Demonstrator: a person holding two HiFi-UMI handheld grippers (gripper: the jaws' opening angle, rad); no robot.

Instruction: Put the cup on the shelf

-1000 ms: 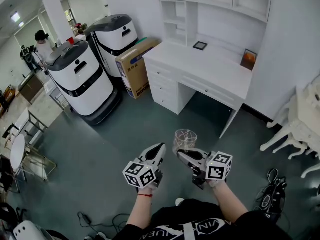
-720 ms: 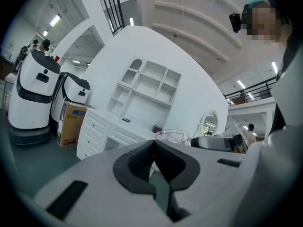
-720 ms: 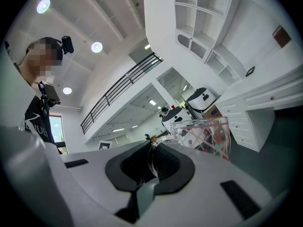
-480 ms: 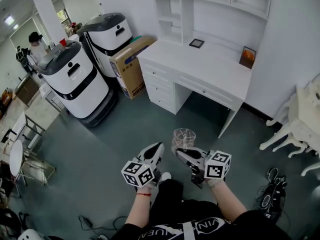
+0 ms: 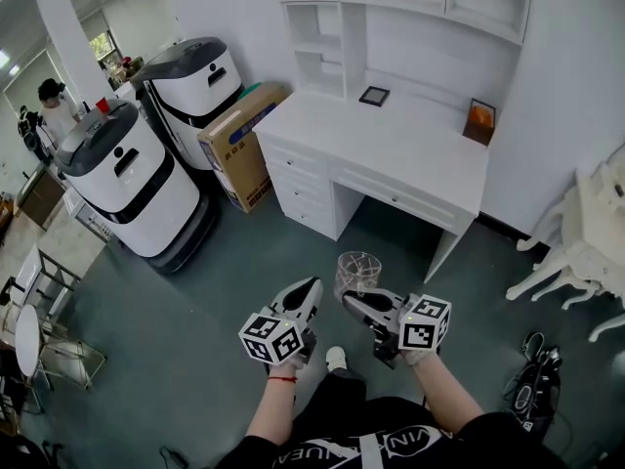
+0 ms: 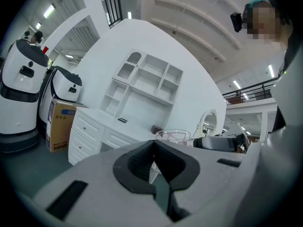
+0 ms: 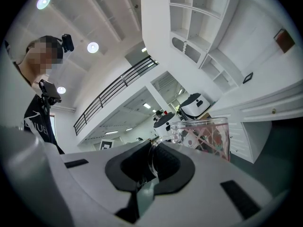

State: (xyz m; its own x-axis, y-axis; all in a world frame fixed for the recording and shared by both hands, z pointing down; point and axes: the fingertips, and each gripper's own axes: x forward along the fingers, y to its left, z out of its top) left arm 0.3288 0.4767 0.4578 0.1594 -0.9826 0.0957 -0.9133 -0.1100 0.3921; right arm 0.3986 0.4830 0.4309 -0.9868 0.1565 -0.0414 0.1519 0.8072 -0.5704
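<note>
A clear glass cup (image 5: 358, 273) with a pink pattern hangs over the floor, held by its handle in my right gripper (image 5: 353, 301), which is shut on it. The right gripper view shows the cup (image 7: 202, 137) just past the closed jaws. My left gripper (image 5: 311, 291) is beside it on the left, shut with nothing in it; the cup (image 6: 173, 136) shows beyond its jaws. The white desk (image 5: 391, 145) with its shelf unit (image 5: 332, 37) stands ahead against the wall.
Two white robots (image 5: 127, 179) and a cardboard box (image 5: 239, 145) stand left of the desk. A small picture frame (image 5: 479, 122) and a dark square (image 5: 373, 96) lie on the desktop. White chair legs (image 5: 576, 262) are at the right, cables (image 5: 532, 384) on the floor.
The view has advanced toward the desk, and the robots have slid left in the frame. Both grippers and the cup keep their places relative to me.
</note>
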